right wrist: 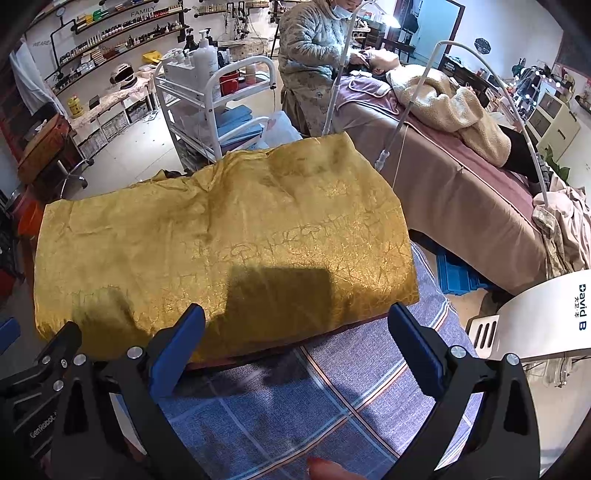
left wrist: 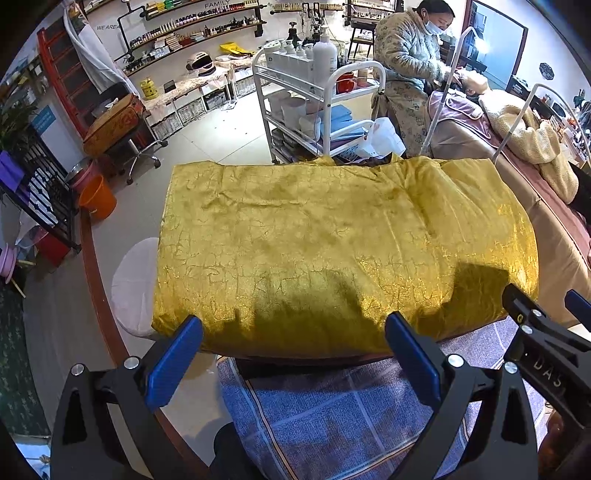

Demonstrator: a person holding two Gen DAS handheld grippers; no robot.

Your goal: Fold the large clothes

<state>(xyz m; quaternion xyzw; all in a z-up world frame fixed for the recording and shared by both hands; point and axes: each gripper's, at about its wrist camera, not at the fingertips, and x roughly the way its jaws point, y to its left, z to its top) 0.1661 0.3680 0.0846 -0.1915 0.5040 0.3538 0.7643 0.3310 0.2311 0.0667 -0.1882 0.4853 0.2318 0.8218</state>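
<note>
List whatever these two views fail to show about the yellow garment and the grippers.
- Yellow garment: its kind, sleeves and layers underneath are hidden by its own folded top layer, in both views.
- Its far edge: drops behind the bundle, left wrist view.
- Checked blue cloth: what lies under it is covered.
- Left gripper and right gripper: both open and empty; the hands holding them lie outside the frames.

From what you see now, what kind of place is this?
Probably a beauty salon: wall shelves of small bottles, a white trolley with pump bottles, and a person lying on a treatment bed being tended.
</note>
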